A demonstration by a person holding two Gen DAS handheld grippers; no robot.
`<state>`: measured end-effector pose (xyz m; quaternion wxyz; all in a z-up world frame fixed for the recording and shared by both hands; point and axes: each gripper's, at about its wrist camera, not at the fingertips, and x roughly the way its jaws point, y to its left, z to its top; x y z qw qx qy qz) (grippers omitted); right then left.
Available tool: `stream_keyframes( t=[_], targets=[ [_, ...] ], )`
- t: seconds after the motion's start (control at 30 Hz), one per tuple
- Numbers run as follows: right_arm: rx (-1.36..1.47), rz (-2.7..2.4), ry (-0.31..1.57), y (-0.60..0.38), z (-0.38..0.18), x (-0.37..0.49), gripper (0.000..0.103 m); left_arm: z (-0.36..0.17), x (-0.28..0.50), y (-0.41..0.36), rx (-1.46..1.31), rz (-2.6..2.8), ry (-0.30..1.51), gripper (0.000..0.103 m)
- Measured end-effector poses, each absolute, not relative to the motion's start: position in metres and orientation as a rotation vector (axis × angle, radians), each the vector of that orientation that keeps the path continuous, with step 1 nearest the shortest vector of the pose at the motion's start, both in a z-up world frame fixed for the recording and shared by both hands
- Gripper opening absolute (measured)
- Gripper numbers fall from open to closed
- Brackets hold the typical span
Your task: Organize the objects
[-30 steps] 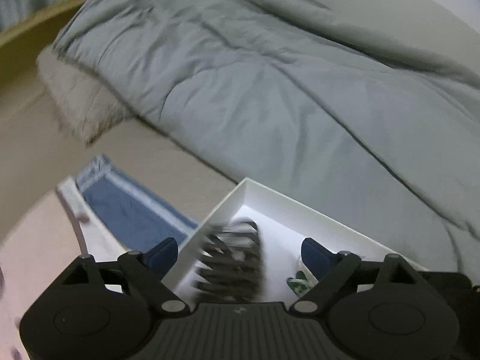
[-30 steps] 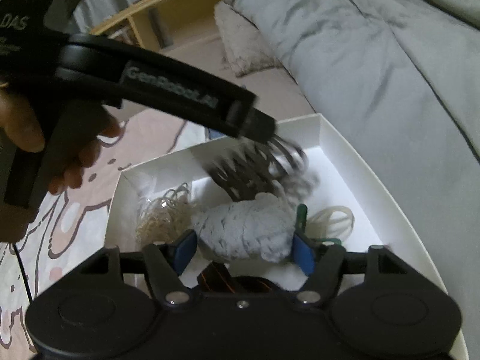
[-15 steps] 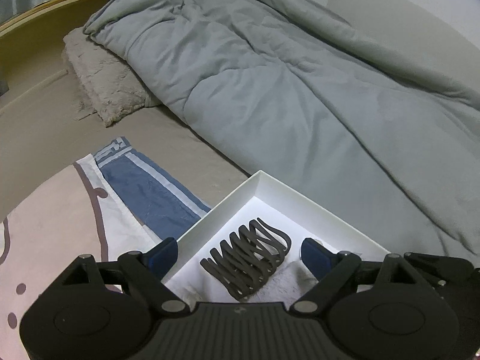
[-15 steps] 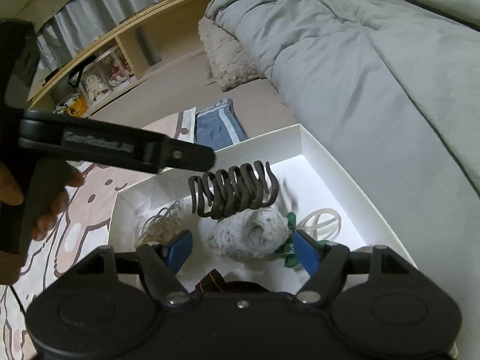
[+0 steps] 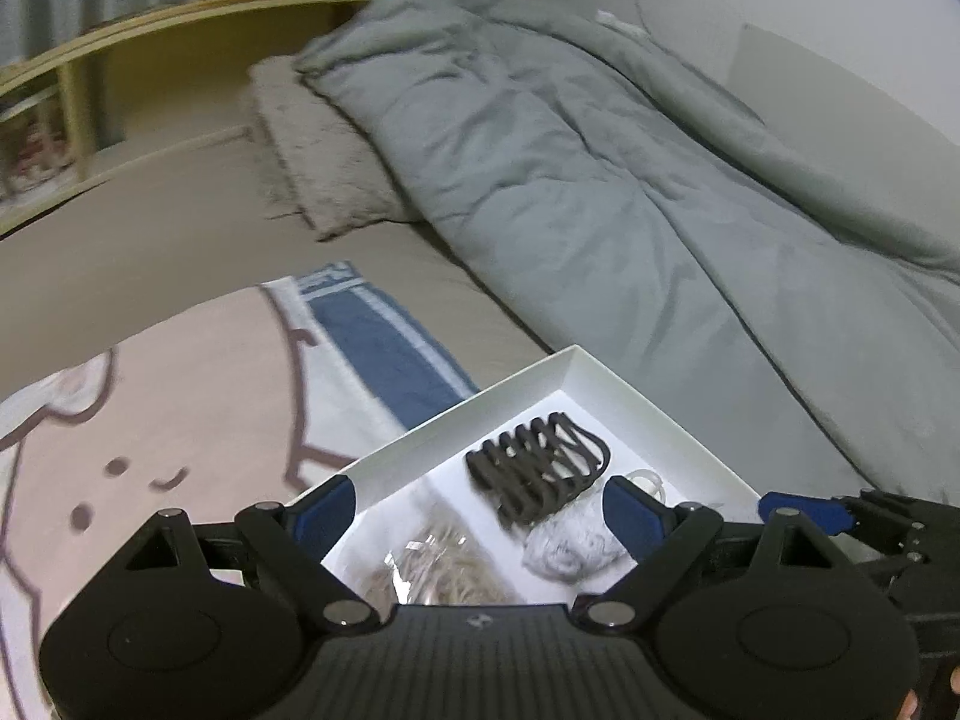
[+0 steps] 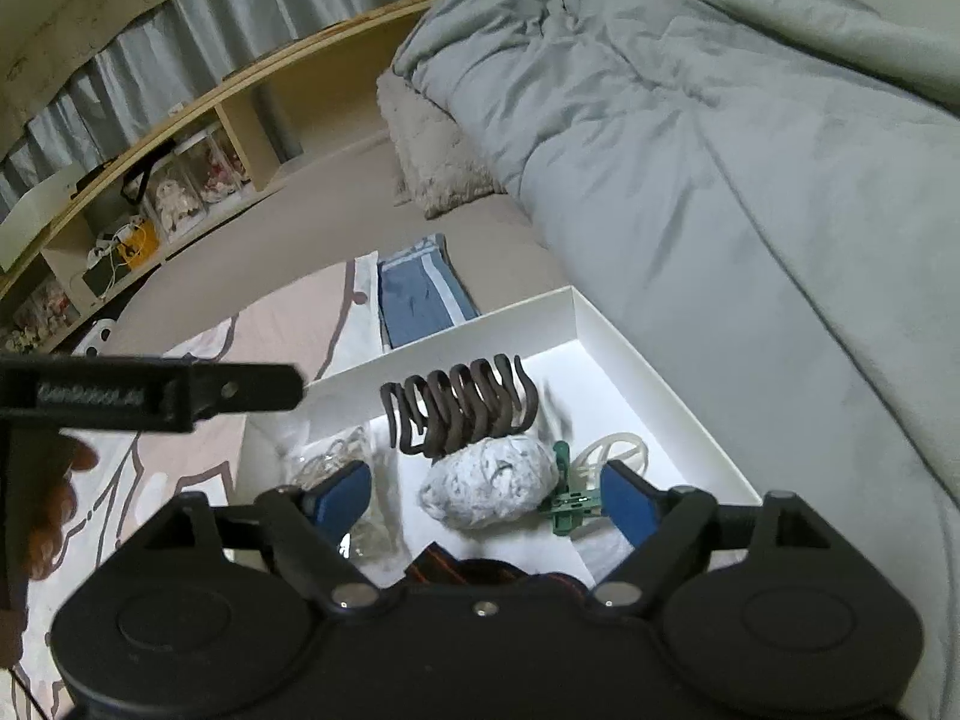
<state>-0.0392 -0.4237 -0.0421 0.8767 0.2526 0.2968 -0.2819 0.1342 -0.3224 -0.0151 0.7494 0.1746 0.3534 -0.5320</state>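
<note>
Both tongs, left [image 5: 477,513] and right [image 6: 483,495], opening and empty above white box [image 6: 648,372]; brown claw clip [image 6: 459,411] apparently perches on the grey scrunchie [image 6: 489,489], may topple if nudged.

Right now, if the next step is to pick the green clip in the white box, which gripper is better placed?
Right, probably. The green clip lies just inside the right gripper, whose jaws are opening and hold nothing. The left gripper sits over the dark claw clip, and its view does not show the green one.
</note>
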Motion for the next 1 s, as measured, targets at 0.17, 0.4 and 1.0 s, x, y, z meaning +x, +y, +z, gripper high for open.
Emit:
stream_keyframes(
  t=[0.17,0.4,1.0],
  targets=[
    [0.5,-0.611,0.655,-0.408,-0.03,-0.05,0.085,0.0,0.124,-0.285,0.331,-1.097,0.753,0.099],
    [0.443,-0.649,0.659,-0.384,-0.012,-0.071,0.089,0.024,0.1,-0.235,0.285,-1.069,0.715,0.103],
    [0.336,-0.656,0.587,-0.301,0.042,-0.145,0.102,0.055,0.018,-0.131,0.241,-0.973,0.627,0.103]
  ],
)
